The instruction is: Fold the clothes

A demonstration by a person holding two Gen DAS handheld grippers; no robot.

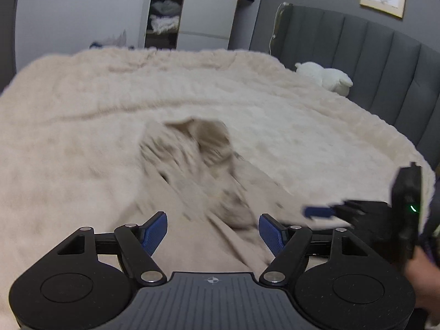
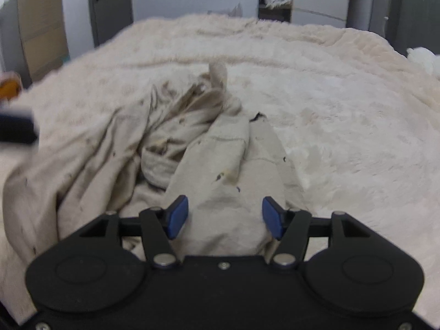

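Note:
A beige garment (image 2: pixel 220 148) with small dark prints lies crumpled on a cream fluffy blanket (image 2: pixel 343 104). In the left wrist view the garment (image 1: pixel 192 170) is motion-blurred. My left gripper (image 1: pixel 213 232) is open and empty, just above the garment's near part. My right gripper (image 2: pixel 225 216) is open and empty, its blue pads either side of a garment fold. The right gripper also shows in the left wrist view (image 1: pixel 319 211) at the right edge, and the left one blurred at the right wrist view's left edge (image 2: pixel 16 126).
A white plush toy (image 1: pixel 324 78) lies by the grey padded headboard (image 1: pixel 371 63). A wardrobe with open shelves of folded laundry (image 1: pixel 165 13) stands beyond the bed. A cardboard box (image 2: pixel 41 27) leans against the wall at left.

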